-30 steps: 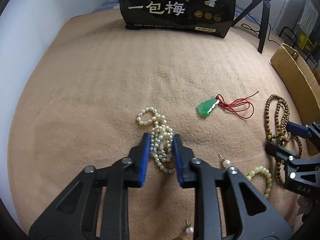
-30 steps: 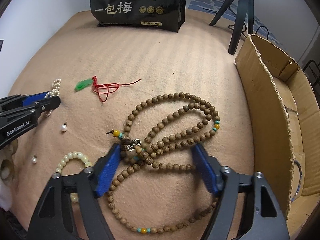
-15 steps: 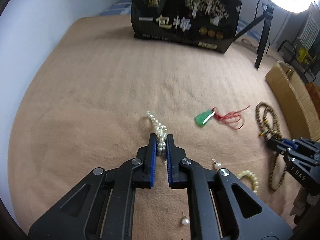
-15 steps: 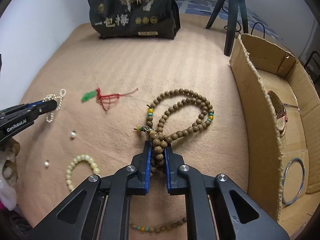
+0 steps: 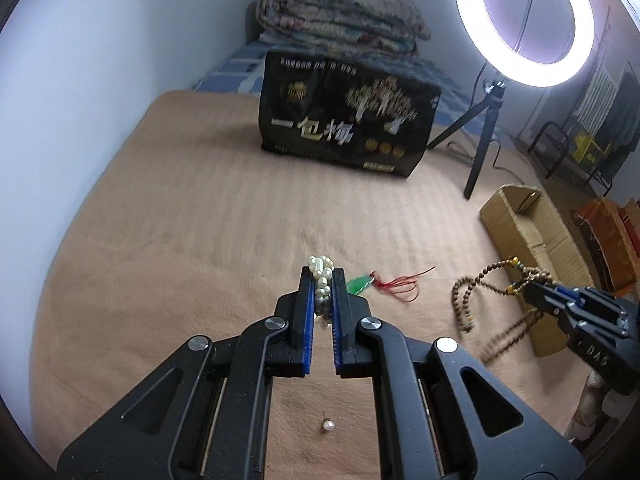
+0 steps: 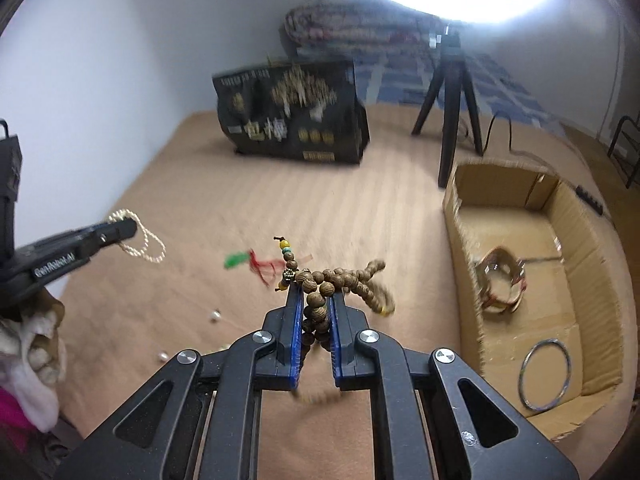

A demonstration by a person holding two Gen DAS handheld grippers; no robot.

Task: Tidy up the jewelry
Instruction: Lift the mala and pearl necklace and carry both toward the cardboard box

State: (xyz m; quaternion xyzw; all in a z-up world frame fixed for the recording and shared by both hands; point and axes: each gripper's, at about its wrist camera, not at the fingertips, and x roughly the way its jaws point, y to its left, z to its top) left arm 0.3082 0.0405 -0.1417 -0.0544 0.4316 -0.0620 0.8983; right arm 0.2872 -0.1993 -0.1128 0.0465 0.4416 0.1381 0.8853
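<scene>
My left gripper (image 5: 322, 276) is shut on a white pearl necklace (image 5: 321, 270) and holds it above the tan blanket; its loops hang from that gripper in the right wrist view (image 6: 146, 240). My right gripper (image 6: 315, 294) is shut on a brown wooden bead necklace (image 6: 340, 278), lifted off the blanket; it also shows in the left wrist view (image 5: 466, 300). A green jade pendant on red cord (image 5: 360, 283) lies on the blanket between the two. A loose pearl earring (image 5: 328, 426) lies under my left gripper.
An open cardboard box (image 6: 532, 264) at the right holds a bangle (image 6: 500, 286) and a metal ring (image 6: 544, 374). A black snack bag (image 5: 346, 120) stands at the back. A ring light on a tripod (image 5: 486, 136) stands behind the box. More small pearls (image 6: 216, 315) lie at the left.
Both grippers closed on their necklaces and lifted them off the blanket. The views now tilt up toward the wall and ring light.
</scene>
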